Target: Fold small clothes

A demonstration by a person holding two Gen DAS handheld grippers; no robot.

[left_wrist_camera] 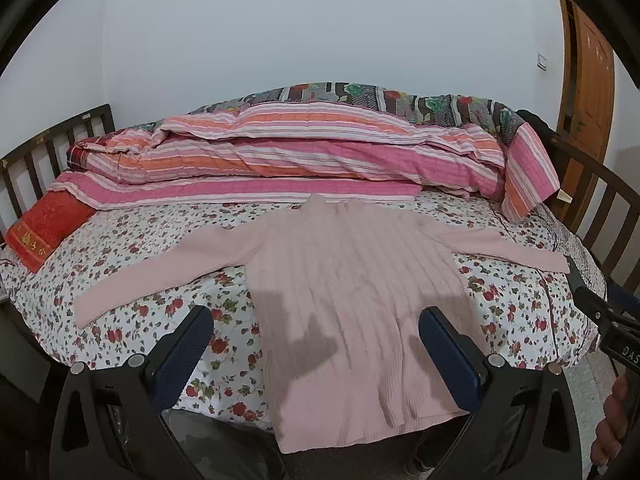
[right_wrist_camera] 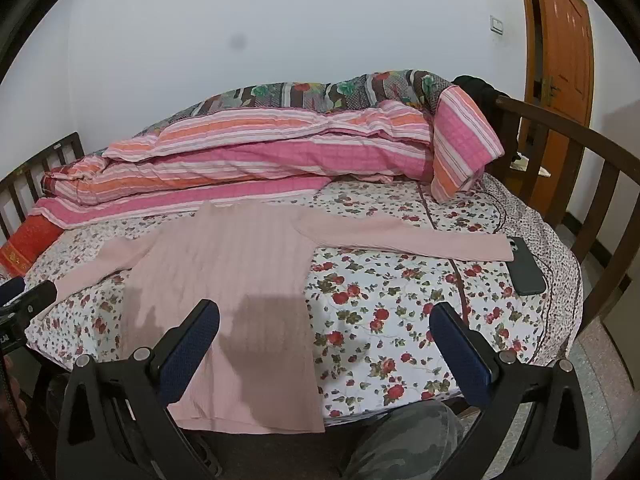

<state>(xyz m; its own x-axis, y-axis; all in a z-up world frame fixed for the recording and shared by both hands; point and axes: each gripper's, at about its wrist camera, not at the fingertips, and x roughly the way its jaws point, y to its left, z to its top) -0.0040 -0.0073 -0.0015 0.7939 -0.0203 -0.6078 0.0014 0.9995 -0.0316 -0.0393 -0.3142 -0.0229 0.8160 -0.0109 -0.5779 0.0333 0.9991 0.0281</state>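
Left wrist view: pink sweater (left_wrist_camera: pixel 352 280) flat on bed (left_wrist_camera: pixel 152 248), sleeves spread wide, hem at near edge. Left gripper (left_wrist_camera: pixel 316 328) above hem, fingers (left_wrist_camera: pixel 192 344) wide apart, holding nothing. Striped quilt (left_wrist_camera: pixel 304 152) piled behind sweater, red pillow (left_wrist_camera: pixel 44 228) far left. Right wrist view: right gripper (right_wrist_camera: pixel 325 322) above floral sheet beside sweater, fingers (right_wrist_camera: pixel 460 344) wide apart, empty. Phone (right_wrist_camera: pixel 526 266) touching right cuff.

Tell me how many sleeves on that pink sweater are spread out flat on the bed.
2. One sleeve stretches out towards the red pillow; the other sleeve reaches towards the phone, its cuff touching it. Neither looks folded or hidden.
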